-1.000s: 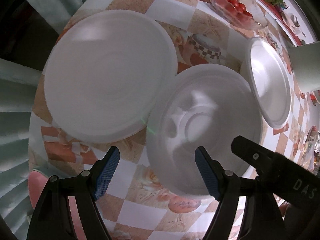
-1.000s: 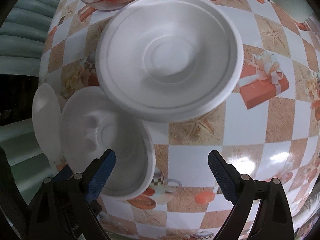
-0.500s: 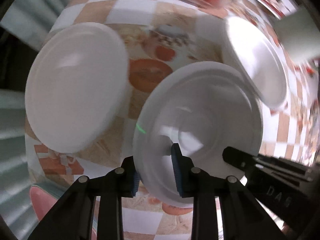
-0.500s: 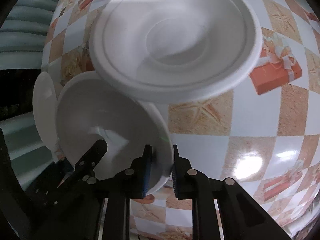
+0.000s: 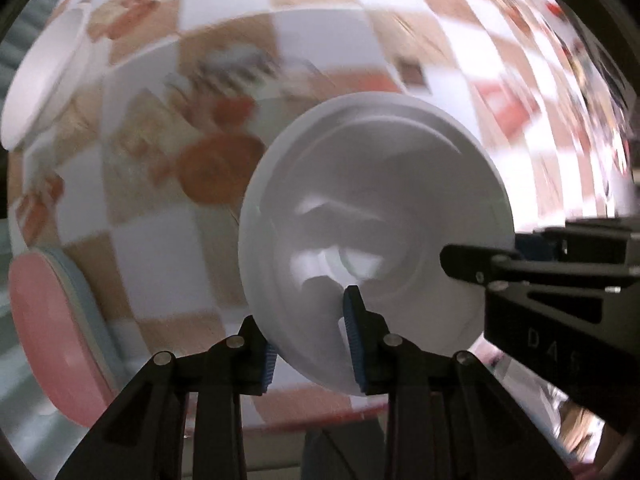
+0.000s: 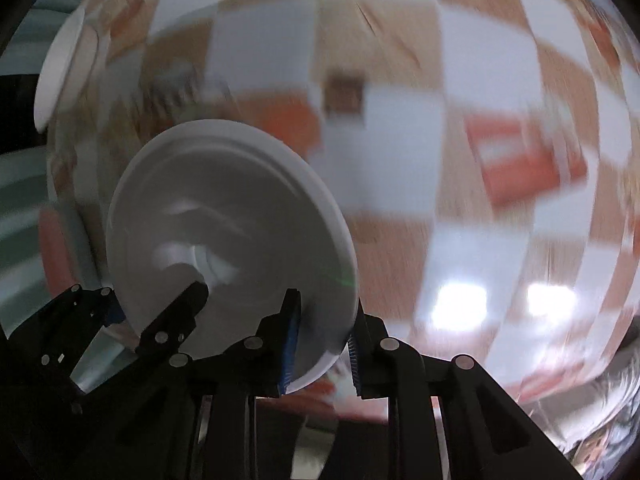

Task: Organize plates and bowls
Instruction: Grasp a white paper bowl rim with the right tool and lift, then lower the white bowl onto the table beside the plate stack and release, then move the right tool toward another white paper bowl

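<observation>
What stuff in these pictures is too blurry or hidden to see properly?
- Tablecloth: its printed pictures are smeared by motion blur in both wrist views.
- White plate at the left edge, left wrist view: blurred and cut off by the fisheye rim.
- White bowl: its near rim is hidden by the left gripper in that view and by the right gripper in the right wrist view.
- Pink object, left wrist view: too blurred to identify.

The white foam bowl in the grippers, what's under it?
Below the white foam bowl, gripped by both the left gripper and right gripper, lies the blurred checkered tablecloth. The patch directly behind it is hidden.
</observation>
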Tool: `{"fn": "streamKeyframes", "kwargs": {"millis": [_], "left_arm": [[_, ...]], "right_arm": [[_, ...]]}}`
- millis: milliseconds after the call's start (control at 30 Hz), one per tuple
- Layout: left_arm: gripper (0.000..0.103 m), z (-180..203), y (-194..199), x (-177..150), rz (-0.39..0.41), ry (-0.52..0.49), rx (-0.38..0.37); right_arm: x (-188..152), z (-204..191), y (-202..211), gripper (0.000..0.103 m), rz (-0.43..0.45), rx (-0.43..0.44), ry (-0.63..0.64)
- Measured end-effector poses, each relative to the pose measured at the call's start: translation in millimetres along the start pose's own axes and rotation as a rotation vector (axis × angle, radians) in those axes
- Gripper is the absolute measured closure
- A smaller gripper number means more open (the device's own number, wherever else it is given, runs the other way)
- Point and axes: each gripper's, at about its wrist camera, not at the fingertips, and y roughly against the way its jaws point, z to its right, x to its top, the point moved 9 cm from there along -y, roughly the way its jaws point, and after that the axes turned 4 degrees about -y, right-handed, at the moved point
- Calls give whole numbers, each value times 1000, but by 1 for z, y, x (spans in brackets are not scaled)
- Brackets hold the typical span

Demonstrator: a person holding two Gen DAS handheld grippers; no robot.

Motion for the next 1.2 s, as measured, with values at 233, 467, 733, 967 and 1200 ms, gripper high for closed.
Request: {"fn": "streamKeyframes", "kwargs": {"millis": [233,467,733,967,1200], "left_arm": [[28,22,-2,-25,8,-80,57],[13,11,30,-19,95,-55,84],[0,-27,62,-1,137,86,33],[0,-56,96,16,164,94,67],[0,-66,106,24,154,97,82]], "right_arm": [[-24,12,0,80,24,5,5],[-19,22,33,7,123,1,-22],[-12,58,70,7,177,17,-142],[4,99,115,7,207,16,-198],[11,96,131,7,221,23,-205]]}}
